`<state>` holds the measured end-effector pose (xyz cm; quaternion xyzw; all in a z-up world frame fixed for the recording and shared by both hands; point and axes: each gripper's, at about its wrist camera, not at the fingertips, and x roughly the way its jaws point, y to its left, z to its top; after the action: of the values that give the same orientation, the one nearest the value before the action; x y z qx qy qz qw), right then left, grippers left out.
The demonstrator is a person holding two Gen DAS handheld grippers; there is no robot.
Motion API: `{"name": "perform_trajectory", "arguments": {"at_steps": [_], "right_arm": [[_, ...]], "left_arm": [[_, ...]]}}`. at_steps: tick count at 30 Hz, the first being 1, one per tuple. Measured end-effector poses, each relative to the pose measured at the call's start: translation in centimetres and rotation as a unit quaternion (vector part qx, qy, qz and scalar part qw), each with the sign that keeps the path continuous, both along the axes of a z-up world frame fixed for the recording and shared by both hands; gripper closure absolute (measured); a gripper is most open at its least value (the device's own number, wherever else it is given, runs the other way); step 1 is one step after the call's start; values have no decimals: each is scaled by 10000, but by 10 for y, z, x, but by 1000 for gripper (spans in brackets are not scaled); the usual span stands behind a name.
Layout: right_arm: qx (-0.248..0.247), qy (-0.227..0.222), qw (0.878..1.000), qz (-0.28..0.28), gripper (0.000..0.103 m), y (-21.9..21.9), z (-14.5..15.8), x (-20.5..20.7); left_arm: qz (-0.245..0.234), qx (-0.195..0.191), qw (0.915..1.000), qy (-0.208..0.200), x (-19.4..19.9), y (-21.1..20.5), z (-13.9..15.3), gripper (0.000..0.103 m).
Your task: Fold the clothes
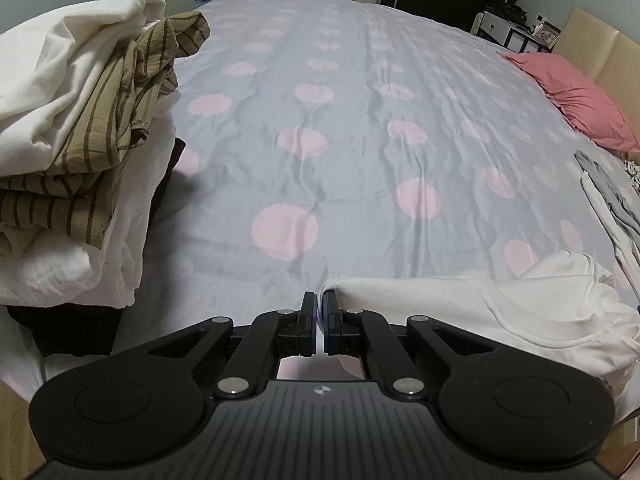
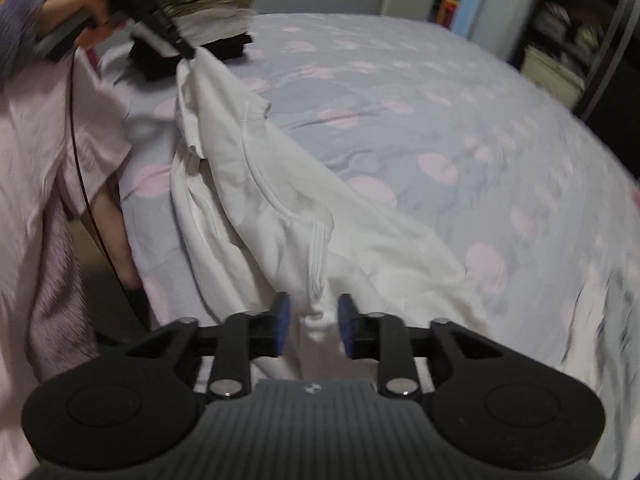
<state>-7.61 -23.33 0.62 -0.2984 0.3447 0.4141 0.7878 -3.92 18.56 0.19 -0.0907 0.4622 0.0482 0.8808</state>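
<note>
Right gripper [image 2: 310,316]: nearest the lens, fingers parted around a white fold, unclenched.
Bedspread [image 1: 340,128]: grey, pink dots, filling the scene.
White shirt [image 2: 280,200]: draped from near right to far left.
Left gripper [image 1: 320,308]: clenched on the shirt's corner.
Folded pile [image 1: 80,140]: far left.

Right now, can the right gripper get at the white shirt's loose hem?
Probably yes. The right gripper is open with the white shirt between its fingers; nothing blocks it. The left gripper pinches another corner.
</note>
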Motion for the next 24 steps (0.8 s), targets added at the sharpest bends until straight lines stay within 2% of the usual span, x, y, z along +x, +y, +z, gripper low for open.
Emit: {"name": "perform_trajectory", "arguments": {"at_steps": [4,7,12,16,17,18,19,22,24], "right_arm": [[-640,-380,9954,600,73,12,-6,-2],[-853,-448,9916,863,74,10,-1,5],[-1464,-661,9775,1367,74,9,-2,12],[-1684,-567,9708,1614,74,10,-18,11],[-1752,-575,9688,1654,78,9,-22,10],[-1820,-583,9668,1694,88,9,-27,9],[-1845,-578,9659,1721,89,8,-29,8],[-1750,-645,9680,1681,94,3,-27,6],[-1574,-662,9739,1493,96,-3,-19,7]], "left_arm": [[16,-40,10000,16,1,3,-2,102],[35,-51,10000,45,0,3,-4,102],[54,-64,9999,73,0,3,-7,102],[62,-89,9999,66,0,5,-9,102],[62,-95,9999,63,0,5,-9,102],[61,-93,9999,63,0,5,-10,102],[65,-93,9999,65,0,6,-10,102],[80,-97,9999,69,0,7,-10,102],[91,-93,9999,70,0,7,-11,102]]}}
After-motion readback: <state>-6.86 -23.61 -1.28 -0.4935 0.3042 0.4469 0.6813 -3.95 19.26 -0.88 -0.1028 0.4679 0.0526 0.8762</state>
